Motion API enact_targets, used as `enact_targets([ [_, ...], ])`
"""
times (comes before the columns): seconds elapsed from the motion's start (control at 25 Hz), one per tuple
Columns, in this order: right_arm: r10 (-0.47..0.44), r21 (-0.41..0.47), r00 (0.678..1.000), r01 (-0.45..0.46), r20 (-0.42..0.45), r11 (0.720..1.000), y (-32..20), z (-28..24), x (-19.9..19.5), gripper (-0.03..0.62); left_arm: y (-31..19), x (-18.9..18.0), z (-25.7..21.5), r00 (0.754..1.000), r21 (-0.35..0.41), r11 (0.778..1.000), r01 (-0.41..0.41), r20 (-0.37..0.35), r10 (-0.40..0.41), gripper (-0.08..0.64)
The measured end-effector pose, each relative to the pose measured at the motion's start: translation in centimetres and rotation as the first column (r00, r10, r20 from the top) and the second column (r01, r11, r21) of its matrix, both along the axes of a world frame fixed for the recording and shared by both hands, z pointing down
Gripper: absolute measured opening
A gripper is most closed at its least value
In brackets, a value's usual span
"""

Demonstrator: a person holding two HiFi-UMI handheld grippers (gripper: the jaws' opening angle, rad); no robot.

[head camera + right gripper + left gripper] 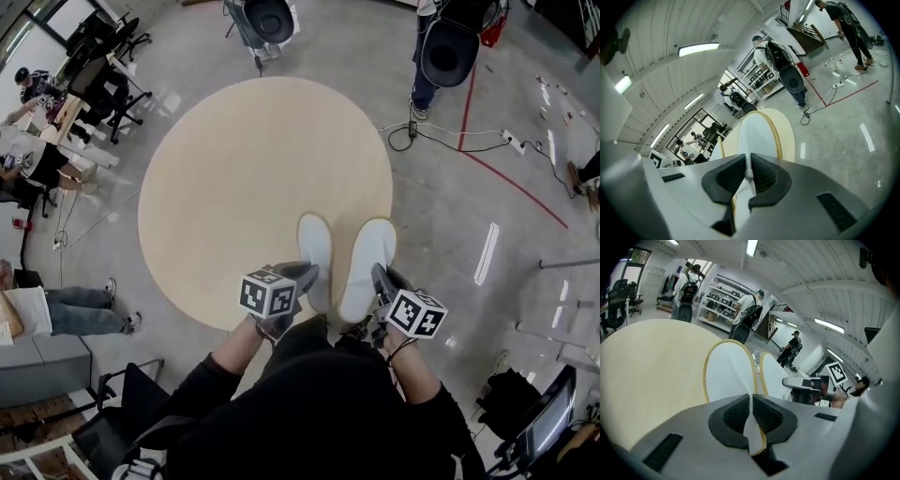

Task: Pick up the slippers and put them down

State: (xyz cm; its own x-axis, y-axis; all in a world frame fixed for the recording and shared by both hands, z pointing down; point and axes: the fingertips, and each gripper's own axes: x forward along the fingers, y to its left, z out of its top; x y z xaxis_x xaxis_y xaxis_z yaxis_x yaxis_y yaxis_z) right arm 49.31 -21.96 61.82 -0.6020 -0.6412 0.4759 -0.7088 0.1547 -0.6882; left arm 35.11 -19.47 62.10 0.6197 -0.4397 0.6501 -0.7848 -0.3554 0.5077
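Two white slippers with thin yellow edging lie side by side over the near right part of a round beige table (234,178). The left slipper (315,255) (727,376) is pinched at its heel by my left gripper (302,281) (752,420), which is shut on it. My right gripper (377,281) (749,180) is shut on the heel of the right slipper (366,267) (757,136). In the left gripper view the right slipper (774,380) and the right gripper (806,387) show beside it. Whether the soles rest on the tabletop I cannot tell.
The table stands on a grey concrete floor (506,178). Cables and a power strip (511,141) lie at the far right beside a red floor line. People sit at desks at the left (37,169); a person with a round black bag stands at the back (448,47).
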Motion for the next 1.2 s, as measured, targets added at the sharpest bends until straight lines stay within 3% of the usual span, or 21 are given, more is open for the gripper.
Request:
enact_targets([
  [0.36,0.084,-0.126,0.996,-0.085,-0.019,0.988,-5.6,7.7,-3.0,0.035,-7.6,-1.9,7.0,0.991,-0.101,0.987,-0.121,0.043,0.126,0.037],
  [0.6,0.104,-0.156,0.989,-0.120,-0.105,0.980,-8.7,12.2,-3.1,0.035,-11.0,-0.8,12.1,0.993,-0.206,0.972,-0.113,0.020,0.119,0.037],
  [0.96,0.109,-0.232,0.983,-0.141,-0.144,0.962,-10.5,16.3,-2.2,0.035,-12.6,1.0,15.7,0.975,-0.255,0.946,-0.199,0.044,0.217,0.037],
  [1.2,0.099,-0.226,0.984,-0.132,-0.149,0.965,-11.4,16.7,-1.8,0.035,-13.2,1.7,16.1,0.976,-0.260,0.945,-0.199,0.036,0.215,0.037],
])
